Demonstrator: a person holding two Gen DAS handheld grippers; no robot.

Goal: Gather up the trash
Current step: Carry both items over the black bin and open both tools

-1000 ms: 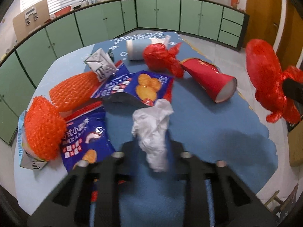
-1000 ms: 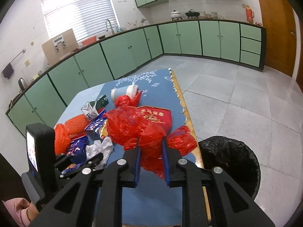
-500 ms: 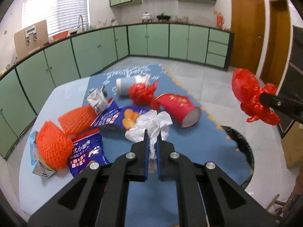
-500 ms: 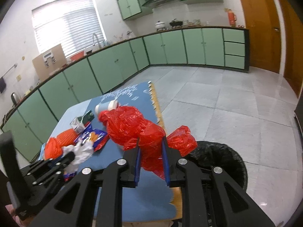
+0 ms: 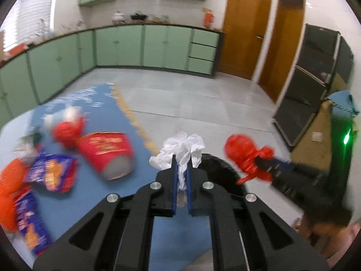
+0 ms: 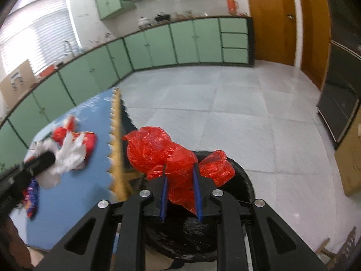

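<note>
Left fingers point(image 5: 181, 174) pinch white tissue point(image 5: 180, 149) past the table edge point(image 6: 117, 140); right fingers point(image 6: 180, 192) clamp red bag point(image 6: 167, 155) over bin point(image 6: 239, 180).

open bin point(image 6: 243, 180) below, table edge point(image 6: 117, 140) left

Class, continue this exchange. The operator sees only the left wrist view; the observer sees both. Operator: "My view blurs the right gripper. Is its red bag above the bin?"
Observer: Seemingly yes. From the right wrist, the red bag in the right gripper overlaps the black bin, which lies directly beneath.
Operator: How secure is the hold?
Observer: Both fingers clamp the bag's middle; lobes bulge out either side.
</note>
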